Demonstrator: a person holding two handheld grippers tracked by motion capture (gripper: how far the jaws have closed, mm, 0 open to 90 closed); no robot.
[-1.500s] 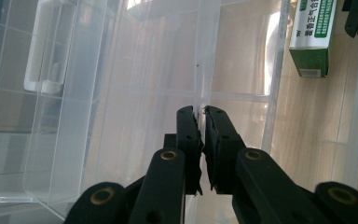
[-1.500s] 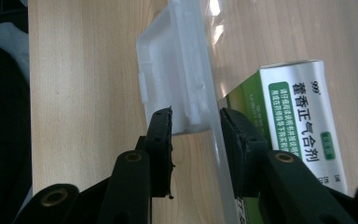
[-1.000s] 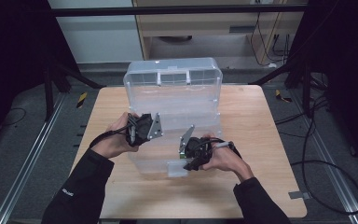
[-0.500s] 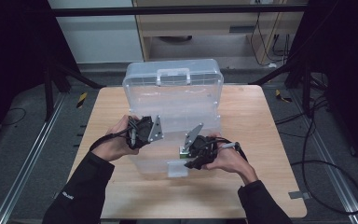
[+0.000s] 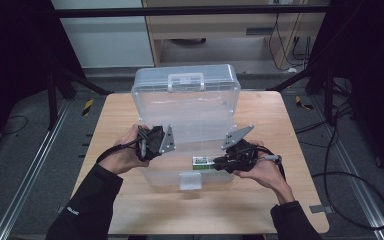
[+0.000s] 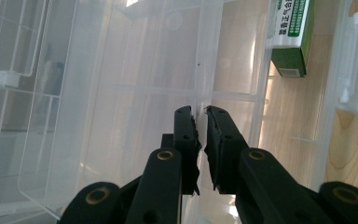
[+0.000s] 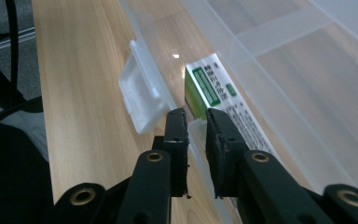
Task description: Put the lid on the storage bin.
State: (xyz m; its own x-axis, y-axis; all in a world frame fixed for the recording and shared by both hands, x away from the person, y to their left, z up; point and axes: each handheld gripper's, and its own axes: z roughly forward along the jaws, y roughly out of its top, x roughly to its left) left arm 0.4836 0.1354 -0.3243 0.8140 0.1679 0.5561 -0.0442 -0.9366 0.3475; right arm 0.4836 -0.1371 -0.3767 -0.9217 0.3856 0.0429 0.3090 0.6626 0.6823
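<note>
Since a second ago the right gripper [image 5: 219, 164] has shifted toward the right side of the table [image 5: 260, 210] and a little up; its jaws have just been closing. In the right gripper view they stand nearly together over the front wall of the clear plastic box [image 5: 172, 177], with the end of the green and white carton [image 7: 213, 91] just beyond their tips; whether the pads press on the wall or the carton cannot be told. The carton, not seen in the earlier high views, now lies inside the box base against the front wall, right of the front latch [image 5: 190, 181]. The left gripper [image 5: 166, 141] holds its place at the left side of the box; its jaws are nearly shut with a thin gap, and in the left gripper view [image 6: 200, 114] the tips sit at a clear upright divider wall [image 6: 204, 70] of the box, which seems to run into the gap, though a firm grip cannot be confirmed. The box lid [image 5: 186, 92] stands open, leaning toward the far edge of the table, as before, its handle [image 5: 185, 80] on top. The box base sits mid-table, front wall toward the near edge. In the left gripper view the carton [image 6: 291, 35] lies in the compartment beyond the divider, well apart from the left jaws. Around: a wooden cabinet [image 5: 220, 30] past the far edge, black cables [image 5: 350, 175] on the floor at right. Between the right jaws and the carton stands the clear front wall.
</note>
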